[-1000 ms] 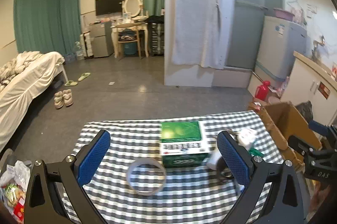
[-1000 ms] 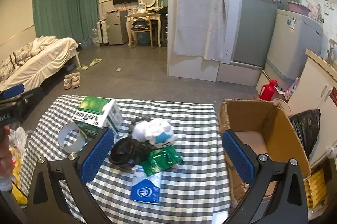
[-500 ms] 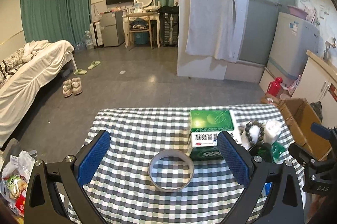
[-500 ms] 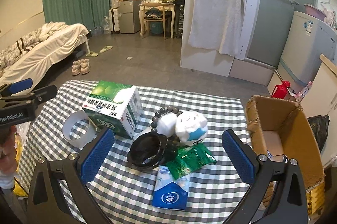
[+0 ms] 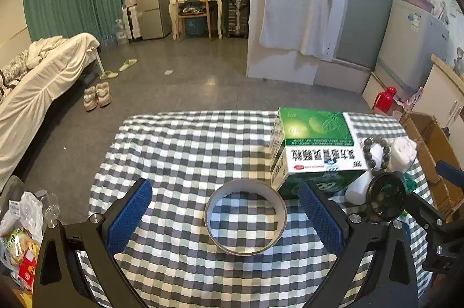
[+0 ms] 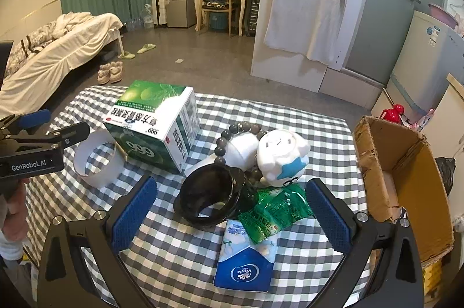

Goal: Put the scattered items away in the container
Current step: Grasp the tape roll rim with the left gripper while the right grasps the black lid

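So the left tongs are sitting spread wide with the tape ring lying flat on the table right between the blue pads, nothing pinched yet. That ring is looking light and stiff but thin-walled, so I'm guessing a squeeze across the full width is going to flex it or make it pop out; pinching one wall, a pad inside and a pad outside, seems safer. It's just beside the green medicine box, nearly touching its corner. The right tongs are spread too, hanging over the black ring, green packet and tissue pack. All soft or light stuff. The cardboard box is waiting open off the table's right edge
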The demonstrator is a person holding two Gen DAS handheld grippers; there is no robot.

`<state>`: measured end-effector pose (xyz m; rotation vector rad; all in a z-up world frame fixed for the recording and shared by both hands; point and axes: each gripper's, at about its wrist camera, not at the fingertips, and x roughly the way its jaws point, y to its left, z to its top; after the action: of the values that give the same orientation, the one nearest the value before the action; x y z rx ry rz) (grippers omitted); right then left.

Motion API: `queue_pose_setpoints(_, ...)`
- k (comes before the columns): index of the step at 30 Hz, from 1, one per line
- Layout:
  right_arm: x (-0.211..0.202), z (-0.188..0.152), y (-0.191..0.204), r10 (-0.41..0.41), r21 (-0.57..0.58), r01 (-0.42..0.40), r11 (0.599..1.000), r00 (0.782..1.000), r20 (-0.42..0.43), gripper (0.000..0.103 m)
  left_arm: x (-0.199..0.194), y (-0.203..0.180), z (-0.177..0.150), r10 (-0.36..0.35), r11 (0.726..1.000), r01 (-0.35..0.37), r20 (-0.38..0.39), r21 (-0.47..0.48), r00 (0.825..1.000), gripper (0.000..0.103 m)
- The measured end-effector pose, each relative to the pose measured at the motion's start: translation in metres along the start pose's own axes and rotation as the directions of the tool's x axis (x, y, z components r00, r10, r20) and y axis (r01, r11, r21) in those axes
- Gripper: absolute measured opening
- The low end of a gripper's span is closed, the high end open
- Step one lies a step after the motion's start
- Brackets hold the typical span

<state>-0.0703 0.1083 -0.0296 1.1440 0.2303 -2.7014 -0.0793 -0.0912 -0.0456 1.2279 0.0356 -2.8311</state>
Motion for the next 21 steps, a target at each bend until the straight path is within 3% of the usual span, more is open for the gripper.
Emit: queue_pose_setpoints(21, 0.049, -0.014, 0.01, -0.035, -0.049, 0.031, 0.998, 0.994, -0.099, 0.103, 0.05, -0.005, -0.029, 0.009, 1.0, -0.009, -0.107, 0.007, 0.994, 0.103)
